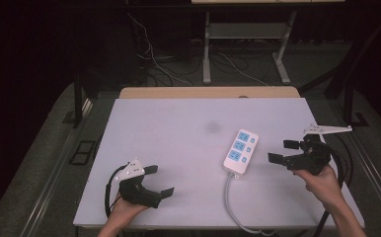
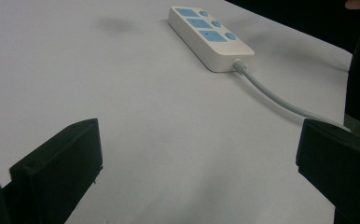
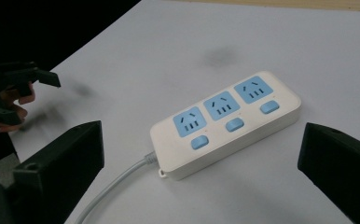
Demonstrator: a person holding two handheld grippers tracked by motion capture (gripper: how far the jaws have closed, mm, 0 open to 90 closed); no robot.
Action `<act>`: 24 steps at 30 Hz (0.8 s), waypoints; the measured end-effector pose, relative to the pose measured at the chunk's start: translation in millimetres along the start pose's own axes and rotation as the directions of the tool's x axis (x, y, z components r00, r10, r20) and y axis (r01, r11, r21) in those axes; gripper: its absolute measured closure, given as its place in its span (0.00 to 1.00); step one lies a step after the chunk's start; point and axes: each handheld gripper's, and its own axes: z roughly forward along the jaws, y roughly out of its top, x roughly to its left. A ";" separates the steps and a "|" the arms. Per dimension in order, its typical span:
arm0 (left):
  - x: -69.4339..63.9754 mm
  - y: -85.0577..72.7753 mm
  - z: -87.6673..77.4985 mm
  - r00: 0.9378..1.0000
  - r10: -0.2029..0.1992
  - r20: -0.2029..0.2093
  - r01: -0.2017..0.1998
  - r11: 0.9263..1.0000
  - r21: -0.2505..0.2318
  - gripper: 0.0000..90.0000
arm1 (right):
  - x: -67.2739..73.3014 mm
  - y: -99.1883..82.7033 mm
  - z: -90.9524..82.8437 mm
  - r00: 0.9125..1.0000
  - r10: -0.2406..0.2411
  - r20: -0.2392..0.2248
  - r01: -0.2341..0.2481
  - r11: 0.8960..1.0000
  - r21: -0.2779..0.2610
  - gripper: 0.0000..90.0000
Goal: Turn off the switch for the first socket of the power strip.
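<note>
A white power strip (image 1: 240, 150) with three blue sockets and blue switches lies right of the table's middle. Its grey cable (image 1: 230, 202) runs toward the near edge. My right gripper (image 1: 282, 151) is just right of the strip, open, its jaws pointing at it. In the right gripper view the strip (image 3: 227, 123) lies ahead of the wide-apart jaws of the right gripper (image 3: 204, 142), untouched. My left gripper (image 1: 160, 180) rests open at the near left, well away from the strip. The left gripper view has the strip (image 2: 211, 37) far ahead of the left gripper (image 2: 199, 149), whose jaws are empty.
The white tabletop (image 1: 178, 128) has a faint dark smudge (image 1: 211, 127) near its centre. A wooden edge (image 1: 208, 92) shows behind it. Farther back on the floor are desk legs (image 1: 207, 49) and loose cables. My left gripper (image 3: 24, 95) appears at the left of the right gripper view.
</note>
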 end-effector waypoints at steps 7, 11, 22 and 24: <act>-0.1 0.0 0.2 1.000 0.001 0.001 -0.001 1.000 0.001 0.00 | 2.7 -17.3 -2.0 1.000 0.008 -0.021 -0.009 1.000 -0.007 0.00; -0.1 0.0 0.4 1.000 0.002 0.001 -0.002 1.000 0.002 0.00 | 2.9 -26.5 -1.6 1.000 0.010 -0.024 -0.010 1.000 -0.014 0.00; -0.1 -0.1 0.5 1.000 0.004 0.002 -0.004 1.000 0.005 0.00 | 0.0 -53.8 7.4 0.998 0.036 -0.043 -0.036 0.999 -0.013 0.00; 0.1 -0.2 0.6 1.000 0.003 0.002 -0.003 1.000 0.005 0.00 | 0.2 -57.6 8.9 0.998 0.033 -0.044 -0.034 0.999 -0.013 0.00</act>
